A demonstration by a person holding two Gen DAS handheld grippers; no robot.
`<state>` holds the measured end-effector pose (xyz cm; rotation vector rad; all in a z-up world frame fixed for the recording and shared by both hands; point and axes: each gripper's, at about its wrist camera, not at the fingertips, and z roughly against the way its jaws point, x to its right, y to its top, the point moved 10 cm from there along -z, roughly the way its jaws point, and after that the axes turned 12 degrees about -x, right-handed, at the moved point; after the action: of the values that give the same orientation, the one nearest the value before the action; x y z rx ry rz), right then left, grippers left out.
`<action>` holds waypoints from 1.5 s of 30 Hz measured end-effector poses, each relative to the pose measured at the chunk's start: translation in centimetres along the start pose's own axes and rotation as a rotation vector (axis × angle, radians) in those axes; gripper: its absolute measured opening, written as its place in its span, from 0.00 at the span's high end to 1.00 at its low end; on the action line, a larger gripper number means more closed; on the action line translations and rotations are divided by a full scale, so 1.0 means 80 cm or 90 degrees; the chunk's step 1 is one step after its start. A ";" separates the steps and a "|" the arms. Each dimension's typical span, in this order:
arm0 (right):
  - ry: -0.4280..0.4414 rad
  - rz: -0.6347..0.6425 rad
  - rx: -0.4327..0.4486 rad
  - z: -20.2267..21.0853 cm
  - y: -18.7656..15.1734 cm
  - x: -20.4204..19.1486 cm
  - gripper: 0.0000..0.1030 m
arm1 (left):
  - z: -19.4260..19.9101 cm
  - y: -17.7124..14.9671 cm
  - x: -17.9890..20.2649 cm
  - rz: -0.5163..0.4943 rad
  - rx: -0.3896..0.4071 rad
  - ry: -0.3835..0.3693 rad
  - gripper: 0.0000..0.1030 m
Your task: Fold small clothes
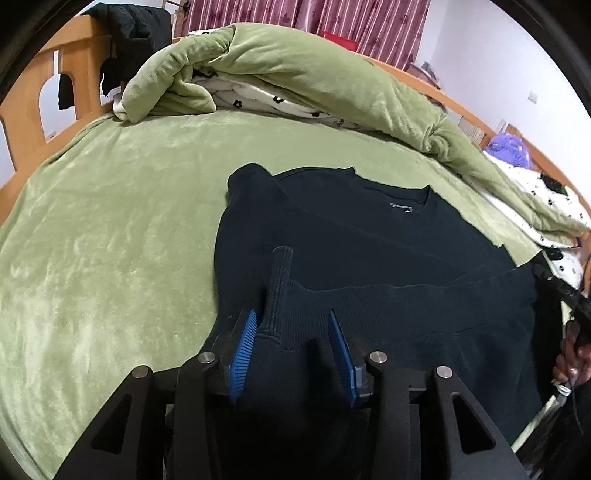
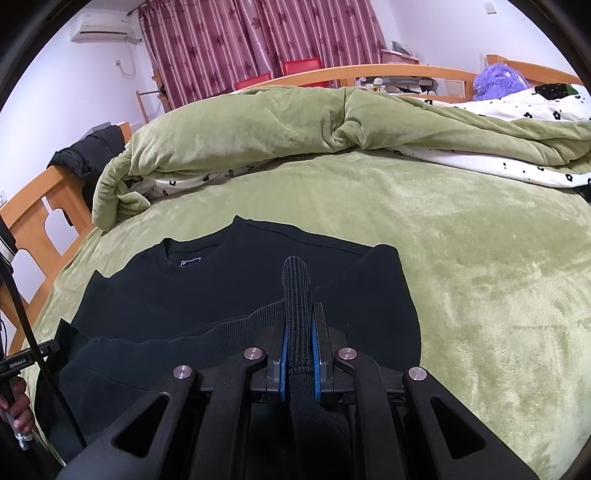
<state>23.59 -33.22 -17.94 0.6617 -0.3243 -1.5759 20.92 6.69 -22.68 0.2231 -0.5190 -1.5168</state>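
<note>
A black sweatshirt [image 1: 369, 243] lies on the green bed cover [image 1: 110, 240], collar away from me, sleeves folded in. Its ribbed bottom hem [image 1: 388, 295] is lifted and brought over the body. My left gripper [image 1: 293, 317] is open, its blue pads either side of a raised fold of hem [image 1: 279, 280] that stands against the left pad. In the right wrist view the sweatshirt [image 2: 229, 291] lies the same way. My right gripper [image 2: 299, 325] is shut on a ribbed fold of the hem [image 2: 297, 295], which sticks up between the pads.
A rolled green quilt [image 1: 295, 81] with white flowered lining lies across the far side of the bed. A wooden bed frame [image 1: 29, 110] with a black jacket [image 1: 125, 33] stands at the left. A purple plush toy [image 2: 498, 83] sits far right. A person's hand [image 1: 572, 358] shows at the right edge.
</note>
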 end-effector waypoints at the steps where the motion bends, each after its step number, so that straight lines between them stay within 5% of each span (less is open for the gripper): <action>1: -0.001 0.000 -0.001 -0.001 0.000 0.001 0.90 | -0.004 0.002 -0.002 0.005 -0.004 0.003 0.63; 6: -0.003 -0.001 -0.008 -0.005 -0.002 0.004 0.90 | -0.023 0.014 -0.014 0.038 -0.020 0.010 0.66; 9: -0.010 -0.006 -0.024 -0.014 -0.006 0.008 0.90 | -0.038 0.022 -0.019 0.049 -0.029 0.017 0.90; 26: 0.018 -0.049 -0.002 -0.021 0.049 0.020 0.91 | -0.004 0.114 -0.025 0.078 0.100 -0.019 0.92; 37: -0.006 -0.072 -0.012 -0.074 0.096 0.033 0.91 | -0.039 0.188 -0.016 0.064 0.120 -0.007 0.92; 45: -0.035 -0.066 -0.043 -0.128 0.102 0.039 0.91 | -0.083 0.188 -0.030 0.084 0.085 0.014 0.92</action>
<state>36.21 -35.46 -21.98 0.5917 -0.2794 -1.6982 37.40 8.79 -22.08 0.3023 -0.6061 -1.3511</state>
